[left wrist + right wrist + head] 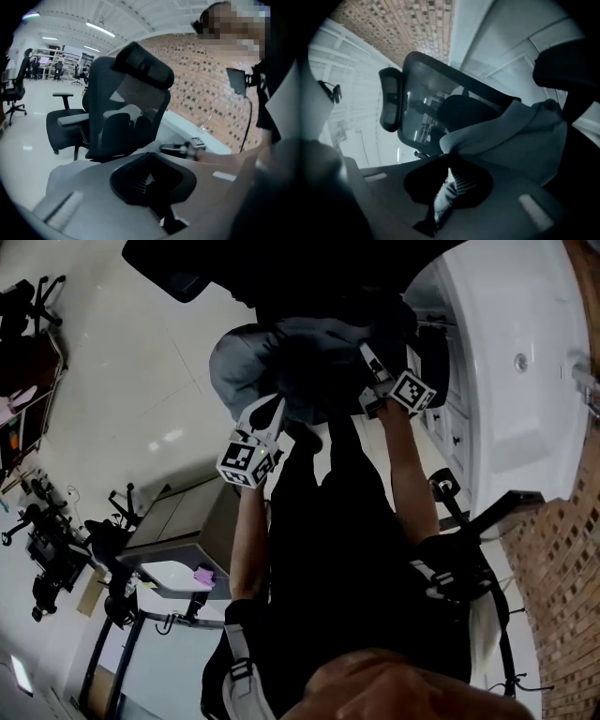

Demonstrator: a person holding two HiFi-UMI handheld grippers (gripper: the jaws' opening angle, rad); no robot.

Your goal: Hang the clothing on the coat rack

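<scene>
**Grey garment held up in front of the office chair**

A white desk (525,427) runs along the brick wall at the person's right. A black office chair (126,108) stands ahead of both grippers. The grey garment (253,357) hangs bunched in the air before the chair, clear of the floor. The right gripper (447,187) has its jaws pinching the garment's ribbed edge. The left gripper (272,411) reaches the cloth's lower side with its jaws pressed together, and its own view shows no fabric between them.

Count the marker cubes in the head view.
2. One cube sits on the left gripper, at the grey garment's lower edge; the other on the right gripper, at the garment's right. None seems hidden.
</scene>
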